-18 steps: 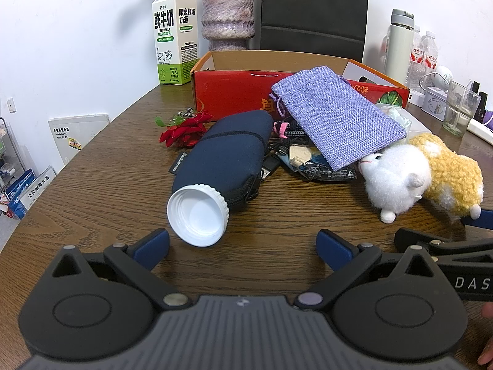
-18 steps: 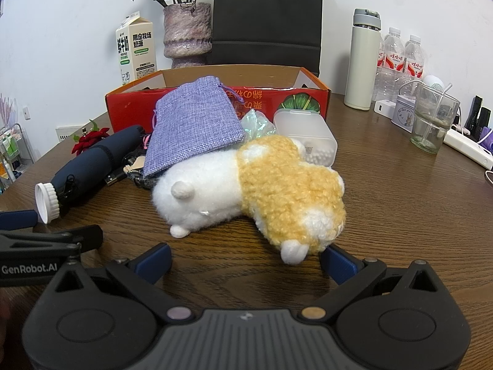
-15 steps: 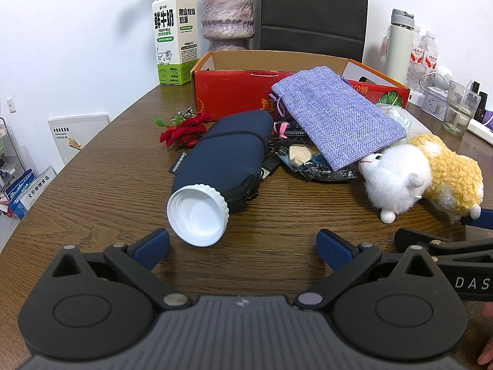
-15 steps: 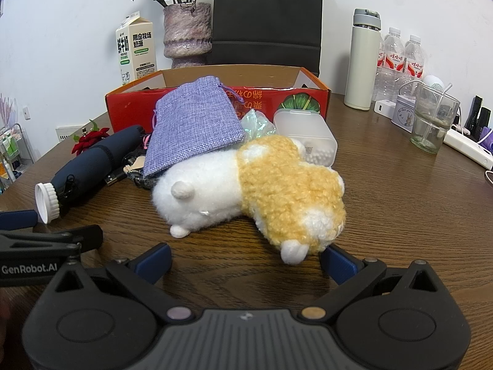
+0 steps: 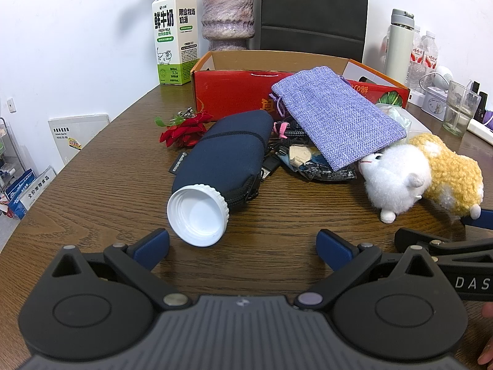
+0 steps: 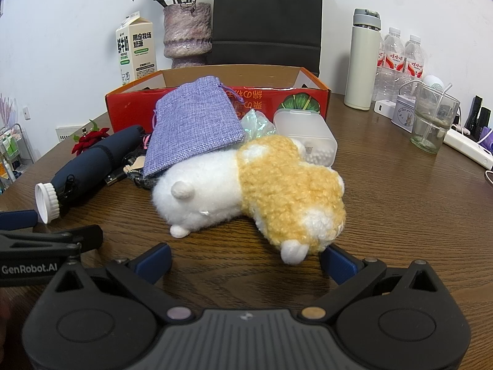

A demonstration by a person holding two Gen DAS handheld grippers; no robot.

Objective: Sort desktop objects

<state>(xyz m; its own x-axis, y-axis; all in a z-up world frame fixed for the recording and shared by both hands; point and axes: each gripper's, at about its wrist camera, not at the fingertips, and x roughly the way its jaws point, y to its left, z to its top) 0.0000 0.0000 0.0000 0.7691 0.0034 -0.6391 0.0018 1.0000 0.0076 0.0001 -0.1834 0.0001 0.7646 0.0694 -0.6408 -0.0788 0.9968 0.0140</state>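
A navy sleeved bottle (image 5: 222, 157) with a white cap (image 5: 197, 214) lies on the wooden table, cap toward my open, empty left gripper (image 5: 243, 245). A purple cloth pouch (image 5: 336, 117) leans on the red cardboard box (image 5: 234, 92). A white and yellow plush toy (image 6: 255, 185) lies just in front of my open, empty right gripper (image 6: 246, 260); its foot is near the right fingertip (image 6: 334, 259). A red rose (image 5: 185, 131), a clear plastic box (image 6: 305, 135) and dark packets (image 5: 311, 163) lie in the pile.
A milk carton (image 5: 174, 52) and a vase (image 5: 228, 15) stand behind the box. A white flask (image 6: 365, 58), water bottles (image 6: 400, 58), a glass (image 6: 434, 126) and a power strip (image 6: 468, 151) stand at the right. A black chair (image 6: 268, 15) is behind.
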